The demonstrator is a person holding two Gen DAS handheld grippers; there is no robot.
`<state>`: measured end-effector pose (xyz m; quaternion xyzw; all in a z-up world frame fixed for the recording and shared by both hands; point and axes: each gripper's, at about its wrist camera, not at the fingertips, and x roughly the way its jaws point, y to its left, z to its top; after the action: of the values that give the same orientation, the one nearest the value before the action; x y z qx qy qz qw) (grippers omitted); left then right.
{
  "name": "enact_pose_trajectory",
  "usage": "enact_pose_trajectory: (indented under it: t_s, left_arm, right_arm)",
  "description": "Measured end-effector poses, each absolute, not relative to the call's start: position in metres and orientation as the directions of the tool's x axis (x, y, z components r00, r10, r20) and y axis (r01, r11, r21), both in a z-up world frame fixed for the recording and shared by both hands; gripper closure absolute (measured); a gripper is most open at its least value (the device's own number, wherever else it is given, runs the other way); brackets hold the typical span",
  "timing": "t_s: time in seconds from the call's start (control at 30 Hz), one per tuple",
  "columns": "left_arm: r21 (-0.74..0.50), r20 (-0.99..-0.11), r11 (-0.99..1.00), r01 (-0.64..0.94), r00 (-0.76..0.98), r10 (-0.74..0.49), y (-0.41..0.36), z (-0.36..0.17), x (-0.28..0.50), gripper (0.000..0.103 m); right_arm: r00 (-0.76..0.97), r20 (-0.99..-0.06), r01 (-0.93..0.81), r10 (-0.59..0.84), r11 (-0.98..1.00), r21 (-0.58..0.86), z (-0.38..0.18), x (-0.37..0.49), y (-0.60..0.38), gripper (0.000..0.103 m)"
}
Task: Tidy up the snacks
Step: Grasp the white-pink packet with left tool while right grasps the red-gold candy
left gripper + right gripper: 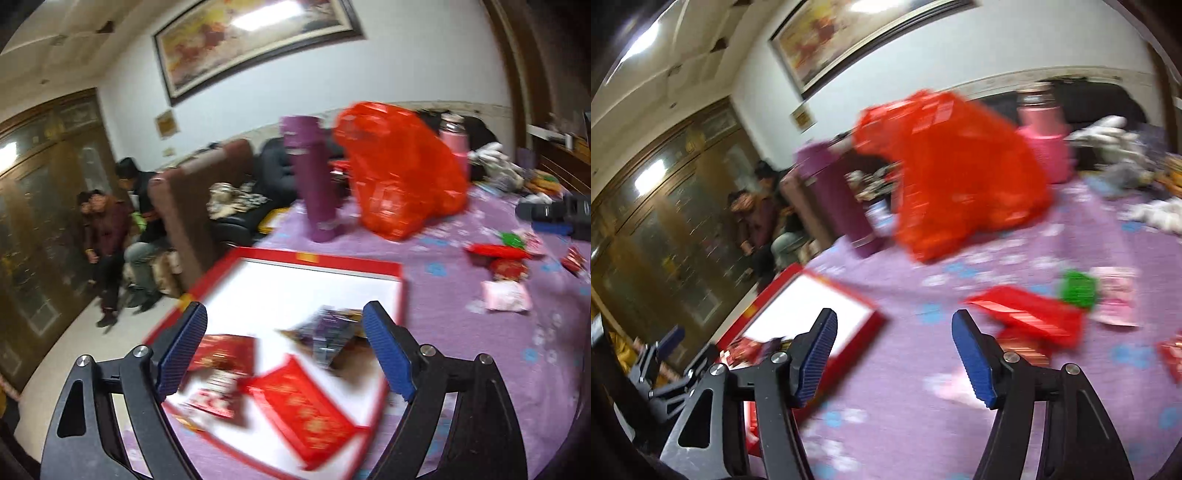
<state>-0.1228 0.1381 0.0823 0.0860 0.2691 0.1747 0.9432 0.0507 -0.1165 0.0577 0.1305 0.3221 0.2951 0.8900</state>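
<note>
The left gripper (284, 347) hangs over the near half of the box (391, 266), its jaws standing wide with nothing between the pads. Under it, inside the box, lie a red packet (306, 406), a dark purple packet (328, 336) and two smaller red ones by the left finger.

The right gripper (894, 354) is about half open and also empty. It points over bare cloth (905, 424) just right of the box (875, 319).

The loose snacks still to be sorted lie right of the box, out on the cloth: a long red packet (1030, 314), a green one (1078, 288) and a pink one (1117, 299) beyond it. The red packet sits ahead and to the right of the right gripper, its long axis running roughly across the view, dropping a little to the right, though blur makes its outline uncertain.

The right hand is clearly the nearer one to it; the left would have to cross the whole box. A grasp across the packet's narrow width looks the likeliest approach. Behind the box stand a purple flask (314, 177) and a red bag (399, 166).
</note>
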Motion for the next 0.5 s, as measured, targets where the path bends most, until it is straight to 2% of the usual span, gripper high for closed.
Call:
enact_pose_trajectory:
  t_s: [0.27, 0.4, 0.5]
  left_arm:
    - [0.194, -0.610, 0.977, -0.087, 0.770, 0.190, 0.082, 0.069, -0.087, 0.016]
    - [0.156, -0.661, 0.988, -0.013, 0.741, 0.114, 0.056, 0.064, -0.059, 0.016]
    - [0.125, -0.685, 0.992, 0.023, 0.725, 0.070, 0.040, 0.060, -0.042, 0.016]
  right_arm:
    - [0.739, -0.577, -0.103, 0.348, 0.904, 0.414, 0.045, 0.066, -0.243, 0.034]
    - [0.686, -0.626, 0.026, 0.370, 0.848, 0.530, 0.022, 0.081, -0.285, 0.034]
    - [0.670, -0.643, 0.086, 0.370, 0.822, 0.563, 0.012, 0.082, -0.302, 0.034]
